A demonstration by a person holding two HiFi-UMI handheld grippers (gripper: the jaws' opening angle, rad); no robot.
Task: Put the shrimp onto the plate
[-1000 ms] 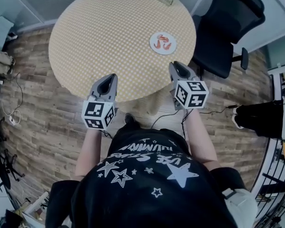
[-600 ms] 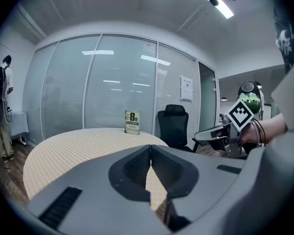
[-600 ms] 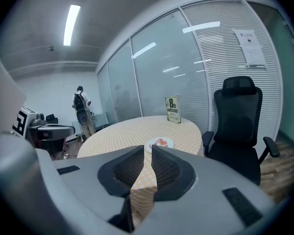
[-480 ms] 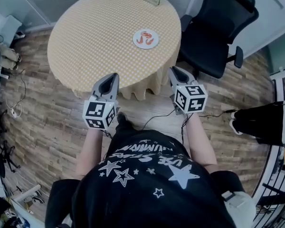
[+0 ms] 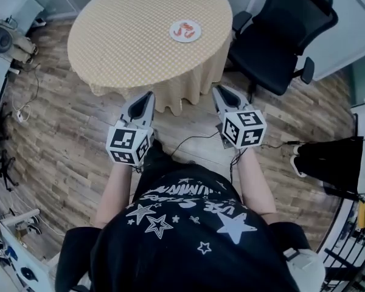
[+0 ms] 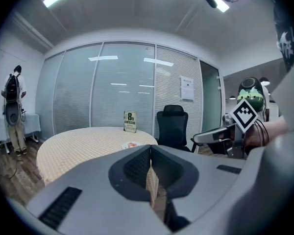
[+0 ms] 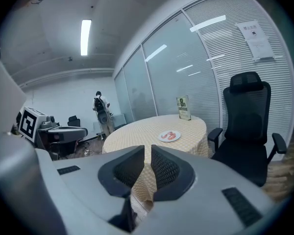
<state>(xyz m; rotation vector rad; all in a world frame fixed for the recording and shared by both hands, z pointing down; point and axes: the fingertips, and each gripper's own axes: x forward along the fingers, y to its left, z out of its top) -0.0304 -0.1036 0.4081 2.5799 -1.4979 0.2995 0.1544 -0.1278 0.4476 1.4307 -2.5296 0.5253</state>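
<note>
Shrimp [image 5: 182, 29] lies on the white plate [image 5: 196, 35], which sits near the far edge of the round, yellow-checked tabletop [image 5: 128, 35], close to a small standing sign [image 7: 183, 107] and a black office chair [image 5: 286, 35]. Both tools are held over the wooden floor [image 5: 67, 132], short of the tabletop and well apart from the plate. The left hand-held gripper [image 5: 147, 95] has its jaws pressed together with nothing between them, and the right hand-held gripper [image 5: 217, 90] has its jaws drawn in to a narrow slit, also empty.
</note>
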